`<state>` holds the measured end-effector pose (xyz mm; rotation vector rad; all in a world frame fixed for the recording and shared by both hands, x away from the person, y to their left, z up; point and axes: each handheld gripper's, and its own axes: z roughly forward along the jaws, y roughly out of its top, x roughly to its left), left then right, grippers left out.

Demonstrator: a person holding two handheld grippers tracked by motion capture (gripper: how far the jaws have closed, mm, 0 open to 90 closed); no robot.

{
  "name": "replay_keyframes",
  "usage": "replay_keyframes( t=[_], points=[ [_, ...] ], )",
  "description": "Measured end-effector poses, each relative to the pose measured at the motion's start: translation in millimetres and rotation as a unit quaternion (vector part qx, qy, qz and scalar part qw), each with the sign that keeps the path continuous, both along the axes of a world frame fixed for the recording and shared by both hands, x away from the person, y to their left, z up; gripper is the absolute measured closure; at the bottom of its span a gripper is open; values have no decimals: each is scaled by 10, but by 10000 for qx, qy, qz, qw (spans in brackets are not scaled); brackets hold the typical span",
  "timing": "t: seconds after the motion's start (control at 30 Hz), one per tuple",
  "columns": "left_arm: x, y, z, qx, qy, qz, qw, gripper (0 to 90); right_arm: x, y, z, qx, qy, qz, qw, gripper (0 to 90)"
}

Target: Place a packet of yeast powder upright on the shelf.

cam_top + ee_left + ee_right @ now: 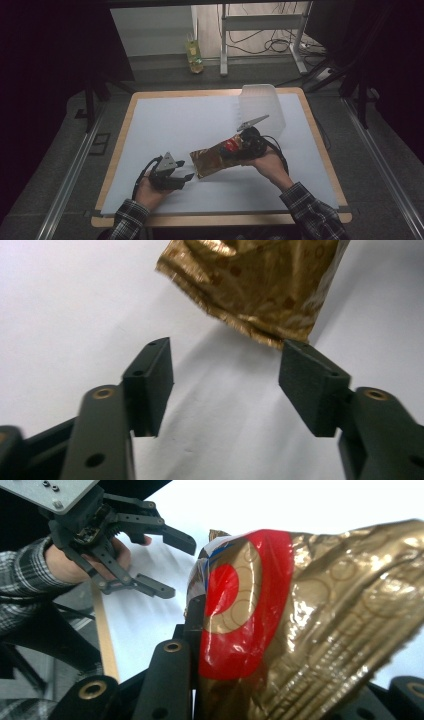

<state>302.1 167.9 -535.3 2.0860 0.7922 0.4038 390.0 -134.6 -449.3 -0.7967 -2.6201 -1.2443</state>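
Closest to my right camera is the gold foil packet (310,625), its red-and-gold end bulging right over the lens; my right hand-held gripper (240,146) has its jaws clamped on that end. In the high view the packet (216,159) stretches from that grip toward my left side, its far end lifted a little off the white sheet on the table (215,92), judging by the shadow beneath it.

My left hand-held gripper (186,170) sits just beside the packet's free end with its jaws spread wide. From its own camera, the crimped edge of the packet (255,285) hangs just ahead of the gap, almost brushing the right-hand jaw.

I read this as the handover or two-handed grasp stage: one end secured, the other not yet taken. Next I would nudge the left gripper forward and slightly across so the crimped seam falls squarely between the pads, then close. A translucent plastic container (261,109) stands behind, well apart.
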Motion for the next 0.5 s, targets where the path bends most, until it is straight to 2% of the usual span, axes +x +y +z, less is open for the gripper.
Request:
replay_keyframes(
  t=[0.27, 0.4, 0.5],
  points=[
    [8, 20, 9, -106, -82, 198, 9997, 207, 29, -42, 164, -216, -422, 48, 9989, 701],
    [11, 20, 11, -115, -92, 265, 9995, 121, 60, -73, 272, -340, -677, 151, 9970, 700],
    [15, 29, 12, -132, -77, 284, 9995, 97, 73, -87, 317, -369, -776, 237, 9960, 701]
  ],
)
